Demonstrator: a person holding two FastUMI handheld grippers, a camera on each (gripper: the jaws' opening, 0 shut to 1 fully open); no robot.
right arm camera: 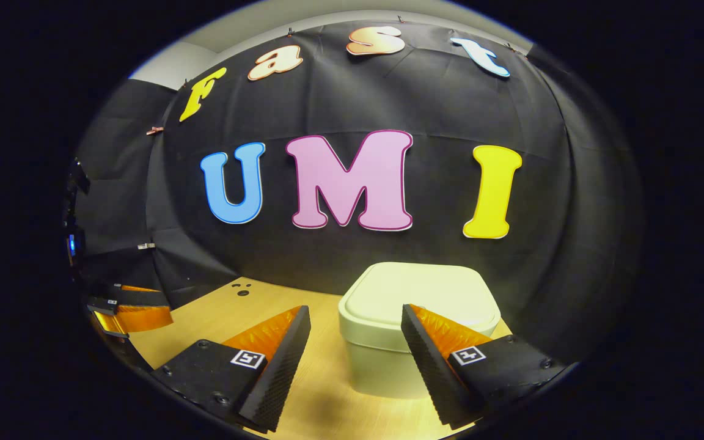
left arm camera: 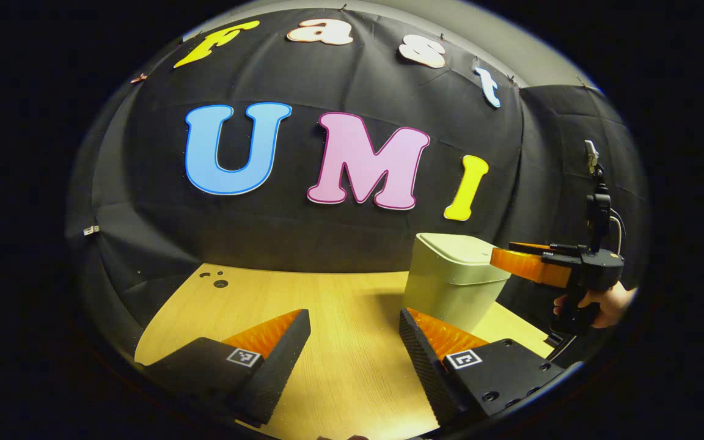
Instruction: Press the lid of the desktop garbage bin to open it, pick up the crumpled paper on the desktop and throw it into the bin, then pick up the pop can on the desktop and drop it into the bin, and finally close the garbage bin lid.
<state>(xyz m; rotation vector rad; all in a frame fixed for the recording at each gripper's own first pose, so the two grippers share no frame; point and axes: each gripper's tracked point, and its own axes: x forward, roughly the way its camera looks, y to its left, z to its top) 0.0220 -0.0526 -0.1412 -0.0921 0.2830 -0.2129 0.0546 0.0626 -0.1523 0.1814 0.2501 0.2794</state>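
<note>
The pale green desktop bin stands on the wooden table with its lid down. My right gripper hovers open just in front of and above the lid, and its right finger overlaps the lid's front edge in the right gripper view. In the left gripper view the bin sits to the right, with the right gripper reaching over its lid from the right, held by a hand. My left gripper is open over bare tabletop, with nothing between its fingers.
The wooden table runs back to the black cloth wall. A few small dark holes mark its far left corner. At the far left of the right gripper view, the left gripper sits low over the table.
</note>
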